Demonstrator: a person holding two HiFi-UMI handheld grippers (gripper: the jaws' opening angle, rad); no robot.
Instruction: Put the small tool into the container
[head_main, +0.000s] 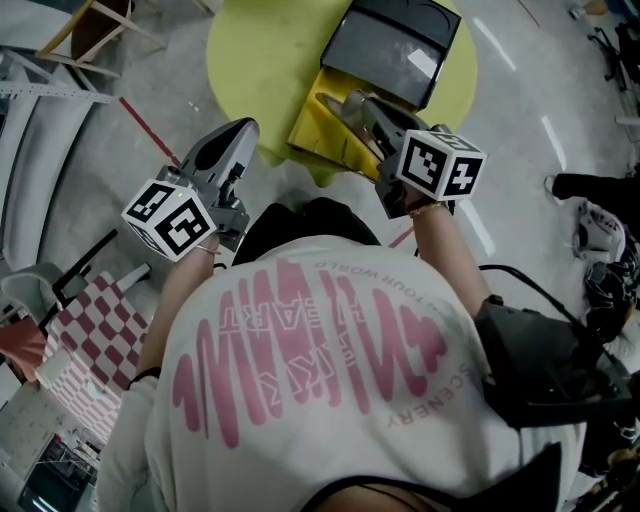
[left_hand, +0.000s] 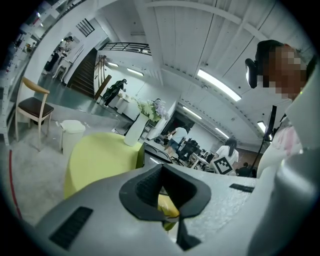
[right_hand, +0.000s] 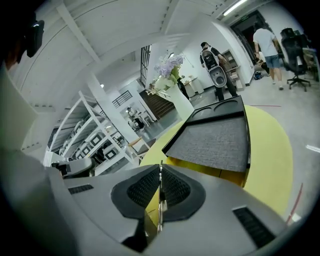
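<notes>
A yellow container with its black lid swung open sits on a round yellow table. My right gripper hovers over the container's near edge. In the right gripper view the right gripper is shut on a thin silvery strip, the small tool, held edge-on between the pads. The container's yellow wall and grey-lined lid lie just ahead. My left gripper hangs left of the table edge. In its own view the left gripper stands slightly open and empty, with the yellow container showing through the gap.
A white vase with flowers stands on the table's far side. Near the table are a wooden chair and a white bin. A checkered pad lies at lower left, and a bystander's shoe at right.
</notes>
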